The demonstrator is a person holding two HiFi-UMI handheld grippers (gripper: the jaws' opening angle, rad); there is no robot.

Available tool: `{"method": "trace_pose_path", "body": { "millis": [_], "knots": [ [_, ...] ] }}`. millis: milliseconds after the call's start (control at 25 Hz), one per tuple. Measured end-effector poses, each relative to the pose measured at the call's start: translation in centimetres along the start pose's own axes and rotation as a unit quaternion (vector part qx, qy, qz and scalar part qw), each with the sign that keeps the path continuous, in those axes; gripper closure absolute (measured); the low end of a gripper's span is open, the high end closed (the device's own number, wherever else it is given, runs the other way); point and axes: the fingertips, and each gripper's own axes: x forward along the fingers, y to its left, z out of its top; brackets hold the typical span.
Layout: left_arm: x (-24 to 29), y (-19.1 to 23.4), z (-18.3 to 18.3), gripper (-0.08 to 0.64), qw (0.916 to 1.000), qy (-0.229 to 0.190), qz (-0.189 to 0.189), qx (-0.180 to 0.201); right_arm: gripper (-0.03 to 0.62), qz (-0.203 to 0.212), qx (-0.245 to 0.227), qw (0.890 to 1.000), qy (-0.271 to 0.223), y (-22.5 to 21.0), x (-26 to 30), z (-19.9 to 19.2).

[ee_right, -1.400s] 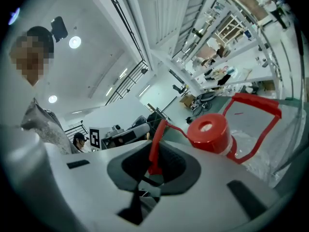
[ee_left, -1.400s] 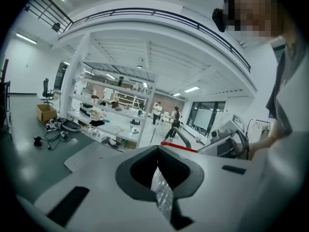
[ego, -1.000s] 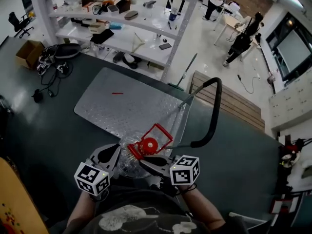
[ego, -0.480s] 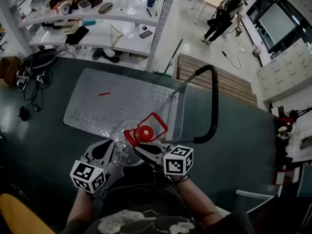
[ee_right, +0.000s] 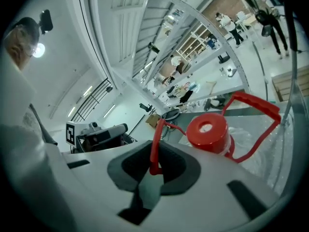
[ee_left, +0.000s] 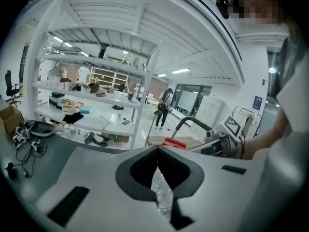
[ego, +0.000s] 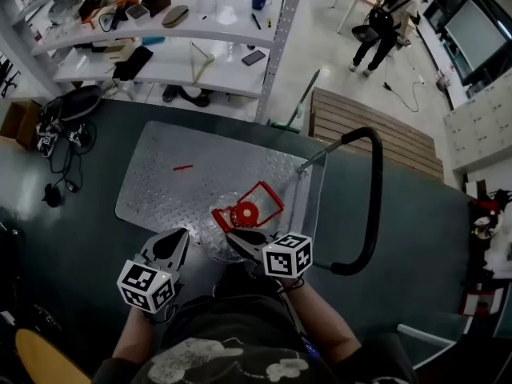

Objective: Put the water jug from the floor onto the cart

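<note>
The clear water jug (ego: 218, 232) has a red cap (ego: 246, 212) and a red wire handle (ego: 264, 198). It is at the near edge of the cart's metal platform (ego: 192, 190); I cannot tell whether it rests there. My right gripper (ego: 238, 237) is shut on the handle, which runs through the jaws in the right gripper view, where the gripper (ee_right: 152, 151) sits just below the cap (ee_right: 206, 132). My left gripper (ego: 170, 245) is just left of the jug, jaws together. In the left gripper view, the left gripper (ee_left: 157, 151) shows only a sliver of clear plastic behind its jaws.
The cart's black push handle (ego: 373, 206) arches up to the right of the jug. A small red item (ego: 183, 167) lies on the platform. White shelving (ego: 184, 54) stands beyond, cables (ego: 60, 134) lie at left, a wooden pallet (ego: 376, 138) at right, a person (ego: 388, 18) far back.
The right gripper and the jug have moved a little forward over the cart's near edge. The left gripper stays beside it.
</note>
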Motion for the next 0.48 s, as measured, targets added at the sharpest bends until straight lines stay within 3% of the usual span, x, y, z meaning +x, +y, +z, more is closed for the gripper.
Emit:
{"method": "trace_pose_path", "body": {
  "millis": [280,480],
  "knots": [
    [5.6,3.8,4.6,0.552,0.9998,-0.009,0.019,0.004,0.565,-0.025,-0.026,0.999,-0.002,-7.7,2.8,6.9],
    [7.0,6.0,5.1,0.552,0.9999,-0.001,0.009,-0.005,0.565,-0.044,-0.04,0.998,-0.009,-11.1,5.0,11.1]
  ]
}}
